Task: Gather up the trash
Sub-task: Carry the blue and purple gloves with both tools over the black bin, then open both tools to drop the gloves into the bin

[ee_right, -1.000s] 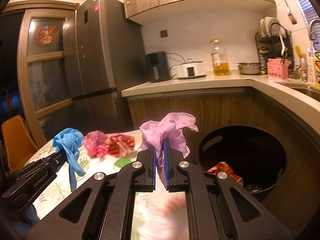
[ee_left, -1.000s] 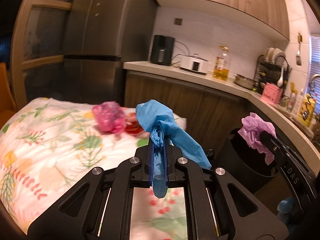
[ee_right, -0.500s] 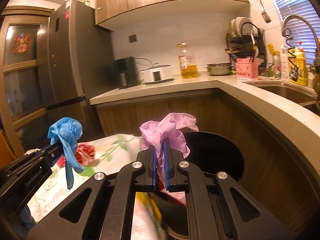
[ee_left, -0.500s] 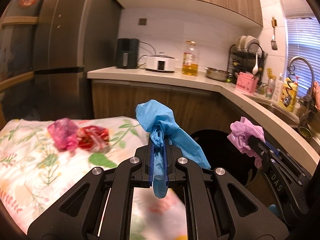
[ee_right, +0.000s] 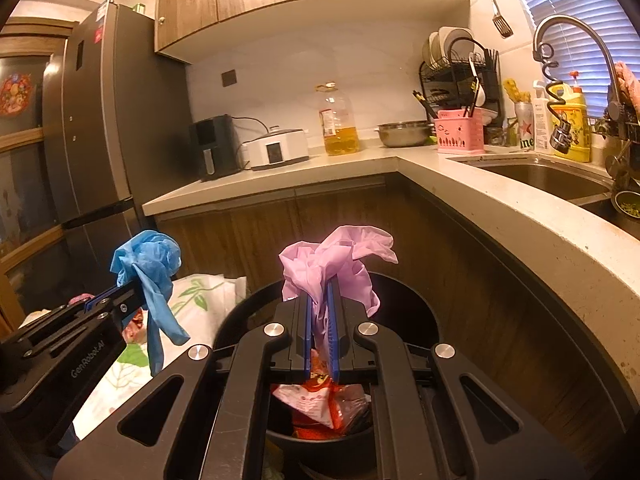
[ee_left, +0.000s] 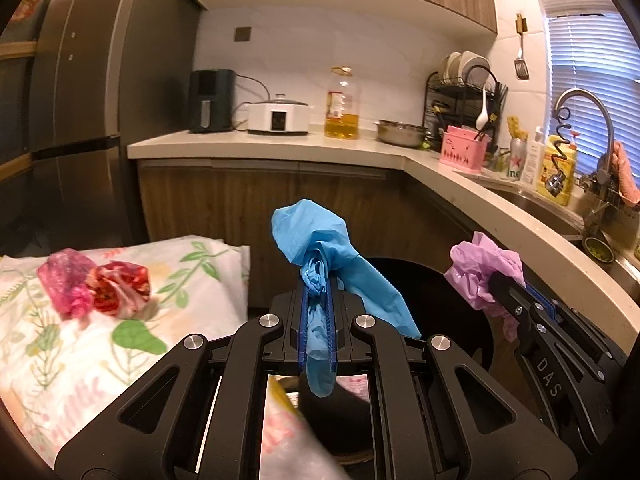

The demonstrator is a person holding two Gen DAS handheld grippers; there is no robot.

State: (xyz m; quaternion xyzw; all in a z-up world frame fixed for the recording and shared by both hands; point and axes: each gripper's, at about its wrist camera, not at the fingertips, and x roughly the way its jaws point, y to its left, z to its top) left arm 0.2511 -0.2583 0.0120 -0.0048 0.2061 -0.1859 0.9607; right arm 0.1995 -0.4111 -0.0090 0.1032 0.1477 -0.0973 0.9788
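My left gripper (ee_left: pixel 316 292) is shut on a crumpled blue glove (ee_left: pixel 316 236), which hangs over its right side. It also shows in the right wrist view (ee_right: pixel 150 264). My right gripper (ee_right: pixel 322 292) is shut on a crumpled pink glove (ee_right: pixel 332 256), held above the open black trash bin (ee_right: pixel 404 300). The pink glove (ee_left: pixel 486 272) and the bin (ee_left: pixel 452 316) show in the left wrist view too. Red and white wrappers (ee_right: pixel 320 400) lie inside the bin. A pink wad (ee_left: pixel 66 280) and a red wrapper (ee_left: pixel 120 286) lie on the floral tablecloth (ee_left: pixel 60 360).
The bin stands between the table edge and the dark wood cabinets (ee_right: pixel 480 280). The curved counter (ee_right: pixel 540 224) overhangs on the right, with a sink (ee_right: pixel 540 176) and faucet. A fridge (ee_right: pixel 100 140) stands at the left. Appliances and an oil bottle (ee_right: pixel 338 120) line the back counter.
Both grippers have swung right, away from the table and over the bin, each still holding its glove. The table trash has slid to the left of view.
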